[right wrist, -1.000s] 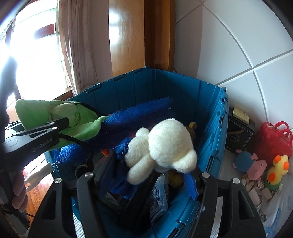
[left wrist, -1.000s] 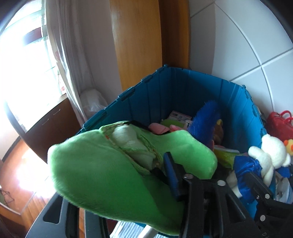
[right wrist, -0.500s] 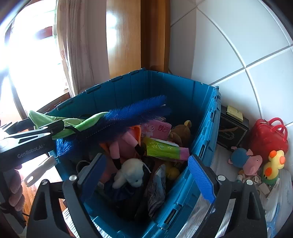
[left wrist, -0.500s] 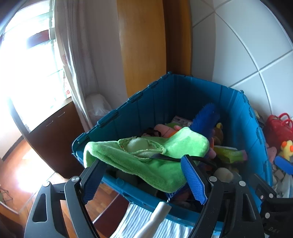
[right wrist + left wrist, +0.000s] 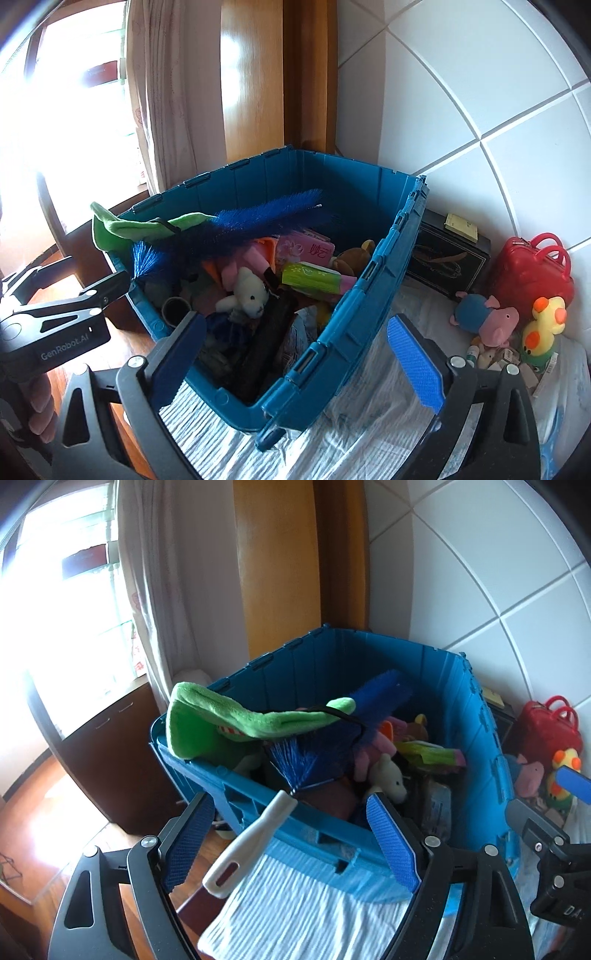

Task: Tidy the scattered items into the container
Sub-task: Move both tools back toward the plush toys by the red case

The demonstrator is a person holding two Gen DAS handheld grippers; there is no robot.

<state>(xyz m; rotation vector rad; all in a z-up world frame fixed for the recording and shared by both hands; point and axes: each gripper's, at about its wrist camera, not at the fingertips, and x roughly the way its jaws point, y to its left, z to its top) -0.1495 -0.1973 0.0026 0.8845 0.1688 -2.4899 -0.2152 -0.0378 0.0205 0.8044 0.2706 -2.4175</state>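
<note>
The blue crate [image 5: 491, 760] [image 5: 354, 306] holds several toys. A green plush [image 5: 221, 720] [image 5: 122, 229] drapes over its left rim. A white teddy [image 5: 388, 779] [image 5: 247, 291] lies inside among the toys. A blue bottle brush [image 5: 325, 746] [image 5: 258, 218] lies across the crate, its white handle [image 5: 251, 845] sticking out over the near rim. My left gripper [image 5: 291, 845] is open and empty, just in front of the crate. My right gripper [image 5: 299, 362] is open and empty over the crate's near right corner.
Right of the crate lie a red toy case [image 5: 532, 269], a pink pig plush [image 5: 487, 317], a yellow duck [image 5: 543, 328] and a black box [image 5: 447, 258]. A striped white cloth [image 5: 314, 904] covers the surface. Wooden door, curtain and tiled wall stand behind.
Both grippers opened: the left let the green plush go onto the crate's rim, the right dropped the white teddy inside. Both have pulled back from the crate.
</note>
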